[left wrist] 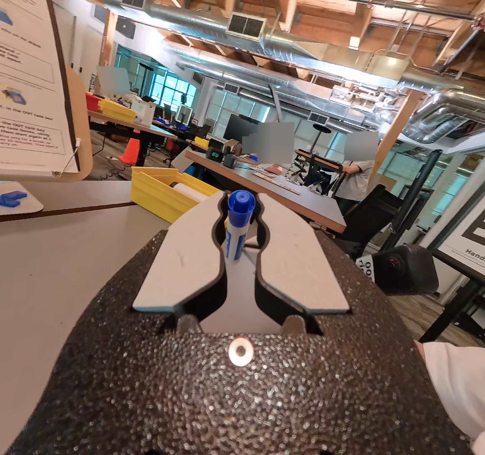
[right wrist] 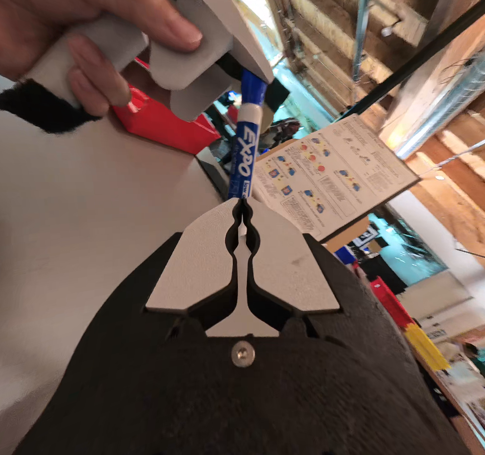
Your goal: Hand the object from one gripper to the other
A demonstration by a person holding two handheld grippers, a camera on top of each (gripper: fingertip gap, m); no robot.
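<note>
A marker with a blue cap (left wrist: 237,221) stands upright between the fingers of my left gripper (left wrist: 240,198), which is shut on it near the cap. In the right wrist view a hand holds the left gripper (right wrist: 252,77) at the upper left, and the marker (right wrist: 245,153) hangs down from it towards my right gripper (right wrist: 242,202). The right gripper's pads meet at the tips. The marker's lower end passes behind those fingertips and is hidden. The right gripper's black body (left wrist: 404,269) shows at the right of the left wrist view.
A yellow bin (left wrist: 157,195) holding a white roll (left wrist: 189,190) stands on the grey table (left wrist: 65,258). A clipboard with a printed sheet (left wrist: 31,74) stands at the left and also shows in the right wrist view (right wrist: 333,177). A red bin (right wrist: 162,127) sits on the table. Tip to tip, the grippers are about 8 cm apart.
</note>
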